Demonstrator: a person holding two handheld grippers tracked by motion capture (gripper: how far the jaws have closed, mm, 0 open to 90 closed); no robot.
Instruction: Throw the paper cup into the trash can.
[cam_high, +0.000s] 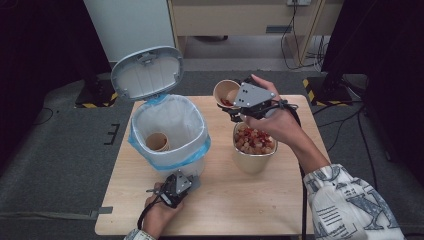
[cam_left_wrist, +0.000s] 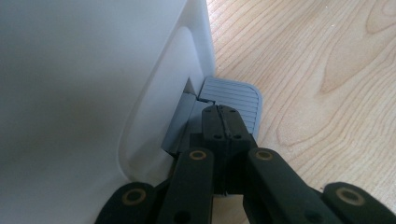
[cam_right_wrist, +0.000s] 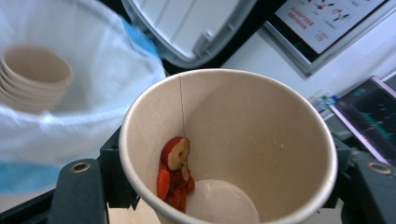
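A white pedal bin (cam_high: 170, 130) with a clear liner stands on the left of the wooden table (cam_high: 220, 200), its grey lid (cam_high: 146, 72) raised. Stacked paper cups (cam_high: 157, 141) lie inside it. My left gripper (cam_high: 191, 177) is shut, and its tips (cam_left_wrist: 223, 112) rest on the bin's grey pedal (cam_left_wrist: 238, 93). My right gripper (cam_high: 235, 107) is shut on a paper cup (cam_high: 226, 93), held tilted above the table's far side. In the right gripper view that cup (cam_right_wrist: 243, 121) holds a few red fruit slices (cam_right_wrist: 175, 172), with black fingers (cam_right_wrist: 79, 191) on both sides.
A paper bowl (cam_high: 254, 145) heaped with red and tan food stands right of the bin, just below the right hand. The bin's white wall (cam_left_wrist: 93, 84) is close on the left of the left gripper. Black stands and cables lie on the floor beyond the table.
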